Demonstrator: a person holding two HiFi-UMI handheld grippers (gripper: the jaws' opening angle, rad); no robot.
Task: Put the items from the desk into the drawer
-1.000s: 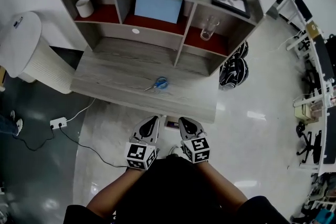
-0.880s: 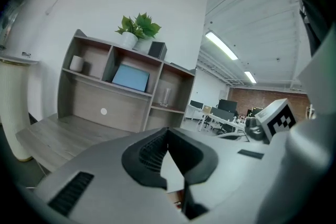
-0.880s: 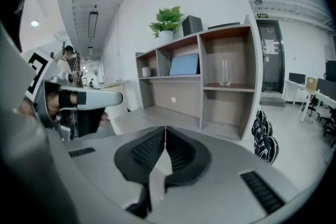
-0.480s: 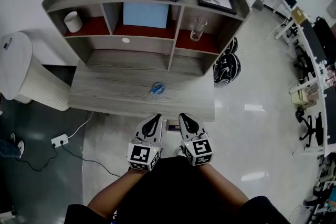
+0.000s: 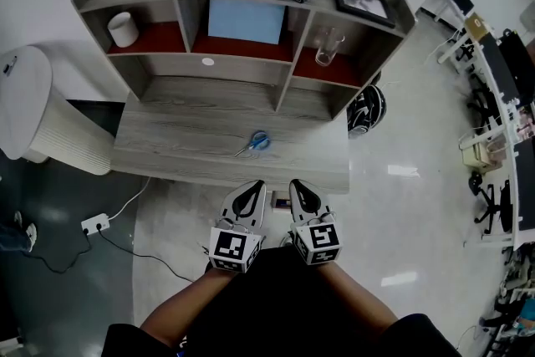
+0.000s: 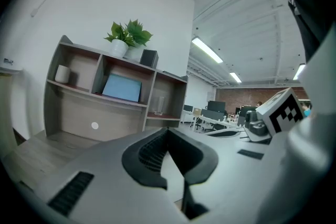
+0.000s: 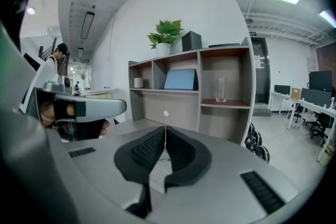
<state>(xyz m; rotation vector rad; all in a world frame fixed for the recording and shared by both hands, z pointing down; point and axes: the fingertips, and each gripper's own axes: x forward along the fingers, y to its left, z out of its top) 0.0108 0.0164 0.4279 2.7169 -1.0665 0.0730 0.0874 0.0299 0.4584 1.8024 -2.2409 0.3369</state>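
- Scissors [image 5: 255,141] lie on the desk [image 5: 175,142], near its front edge.
- A shelf unit [image 5: 242,54] stands along the desk's back.
- The left gripper [image 5: 256,186] and right gripper [image 5: 296,185] sit side by side before the desk's front edge.

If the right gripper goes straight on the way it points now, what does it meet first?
The shut right gripper would probably meet the grey wooden desk top, near the blue-handled scissors; depth is unclear.

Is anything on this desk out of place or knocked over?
Only the blue-handled scissors lie loose and slanted on the desk. The cup and glass stand upright; nothing looks spilled.
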